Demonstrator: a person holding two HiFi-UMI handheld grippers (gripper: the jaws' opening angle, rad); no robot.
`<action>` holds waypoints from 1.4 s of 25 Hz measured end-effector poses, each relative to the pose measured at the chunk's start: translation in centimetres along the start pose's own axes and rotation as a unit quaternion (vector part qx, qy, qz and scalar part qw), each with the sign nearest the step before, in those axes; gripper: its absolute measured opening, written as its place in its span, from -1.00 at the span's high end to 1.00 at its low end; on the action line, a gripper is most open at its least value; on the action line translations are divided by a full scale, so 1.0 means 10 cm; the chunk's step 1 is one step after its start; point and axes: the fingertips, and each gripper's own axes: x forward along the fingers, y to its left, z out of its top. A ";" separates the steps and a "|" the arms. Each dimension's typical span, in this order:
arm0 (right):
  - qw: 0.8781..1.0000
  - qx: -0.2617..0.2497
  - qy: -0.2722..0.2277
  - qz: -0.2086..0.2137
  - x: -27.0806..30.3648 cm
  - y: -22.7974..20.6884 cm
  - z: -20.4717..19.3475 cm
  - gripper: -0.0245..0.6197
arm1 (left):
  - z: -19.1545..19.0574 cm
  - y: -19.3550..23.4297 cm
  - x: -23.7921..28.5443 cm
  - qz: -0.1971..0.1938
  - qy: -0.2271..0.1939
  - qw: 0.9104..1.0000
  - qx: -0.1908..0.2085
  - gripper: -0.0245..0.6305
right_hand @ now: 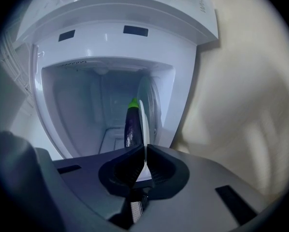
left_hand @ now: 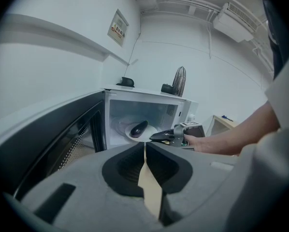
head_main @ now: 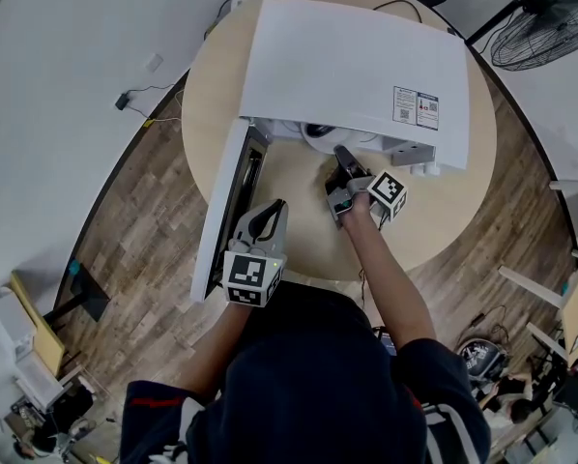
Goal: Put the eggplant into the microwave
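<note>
The white microwave [head_main: 357, 66] stands on the round wooden table [head_main: 444, 211] with its door [head_main: 221, 211] swung open to the left. Inside it, the dark purple eggplant [left_hand: 138, 128] lies on a white plate [left_hand: 148, 131]. My right gripper [head_main: 342, 153] reaches into the opening and is shut on the plate's rim [right_hand: 145, 115]. From there the eggplant [right_hand: 132, 124] shows just beyond the jaws, green stem pointing away. My left gripper [head_main: 274, 206] is shut on nothing and hangs near the open door, facing the cavity.
A floor fan [head_main: 545, 17] stands past the table at the upper right. Cables and a plug [head_main: 125, 100] lie on the wooden floor at the left. The open door walls off the table's left side.
</note>
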 end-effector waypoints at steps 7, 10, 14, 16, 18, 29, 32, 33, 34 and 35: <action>1.000 -0.013 -0.001 0.003 -0.01 0.01 0.01 0.85 | 0.01 -0.02 0.00 -0.003 -0.003 1.000 0.000 0.84; 1.000 -0.017 0.000 0.009 -0.02 0.03 0.01 0.63 | 0.00 -0.04 -0.02 -0.003 -0.003 1.000 0.000 0.84; 0.999 -0.034 0.004 0.003 -0.10 0.03 0.01 0.57 | -0.02 -0.06 -0.03 -0.003 -0.002 1.000 -0.001 0.84; 0.999 -0.046 0.004 -0.003 -0.15 0.00 0.01 0.57 | -0.04 -0.08 -0.03 -0.003 -0.001 1.000 -0.001 0.84; 0.998 -0.062 0.009 -0.012 -0.19 -0.02 0.00 0.57 | -0.05 -0.10 -0.02 -0.005 -0.001 1.000 -0.001 0.84; 0.971 -0.224 0.058 -0.065 -0.25 0.02 -0.19 0.81 | -0.14 -0.10 -0.03 -0.002 0.008 1.000 0.001 0.84; 0.951 -0.286 0.078 -0.085 -0.20 0.04 -0.26 0.86 | -0.17 -0.08 -0.02 0.000 0.012 1.000 0.000 0.84; 0.948 -0.297 0.081 -0.087 -0.18 0.04 -0.28 0.86 | -0.18 -0.08 -0.02 0.000 0.013 1.000 -0.001 0.84; 0.945 -0.304 0.085 -0.089 -0.17 0.04 -0.29 0.87 | -0.19 -0.08 -0.02 0.001 0.014 1.000 -0.001 0.84; 0.942 -0.311 0.088 -0.090 -0.16 0.03 -0.30 0.87 | -0.19 -0.08 -0.02 0.001 0.015 1.000 -0.001 0.84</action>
